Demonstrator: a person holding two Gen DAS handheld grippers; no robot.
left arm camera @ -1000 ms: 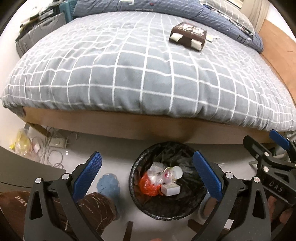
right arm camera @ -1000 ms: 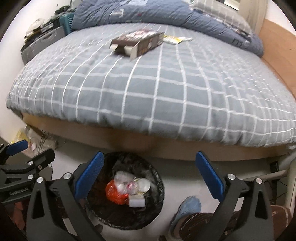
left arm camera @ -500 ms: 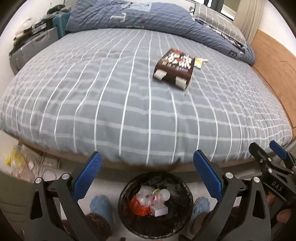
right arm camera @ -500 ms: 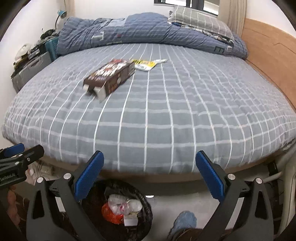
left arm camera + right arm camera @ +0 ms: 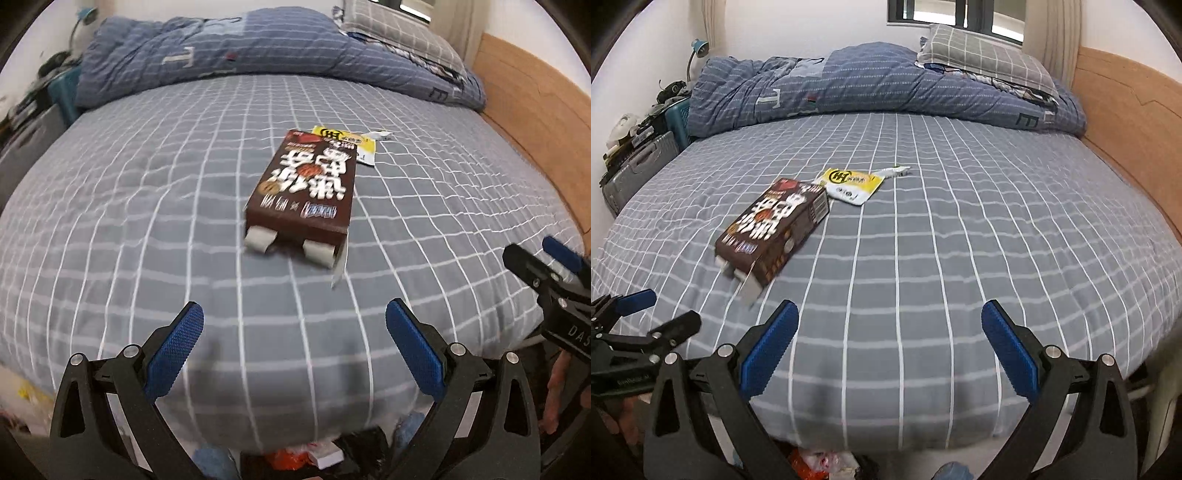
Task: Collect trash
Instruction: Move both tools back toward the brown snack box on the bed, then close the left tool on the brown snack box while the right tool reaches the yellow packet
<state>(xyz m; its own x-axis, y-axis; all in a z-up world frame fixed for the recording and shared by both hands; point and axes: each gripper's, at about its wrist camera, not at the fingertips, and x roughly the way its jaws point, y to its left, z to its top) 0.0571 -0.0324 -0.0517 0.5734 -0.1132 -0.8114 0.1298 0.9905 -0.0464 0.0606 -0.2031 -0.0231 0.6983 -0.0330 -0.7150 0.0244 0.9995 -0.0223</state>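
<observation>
A brown box (image 5: pixel 304 192) lies flat on the gray checked bed (image 5: pixel 147 184), with its end flaps hanging open toward me. It looks empty, so it is likely trash. Just behind it, touching its far end, sits a yellow wrapper (image 5: pixel 851 182), and a thin white scrap (image 5: pixel 895 171) lies close beside that. All three are in the middle of the bed, well away from the blue blanket (image 5: pixel 871 81) bunched up at the far end.

The left tongs (image 5: pixel 293 330) are spread wide with nothing between them, aimed right at the box. The right tongs (image 5: pixel 890 332) are spread wide and empty too, off to the side. Both hang over the near edge, ready to reach. The trash bin (image 5: pixel 332 456) peeks out below, close by for dropping things in.
</observation>
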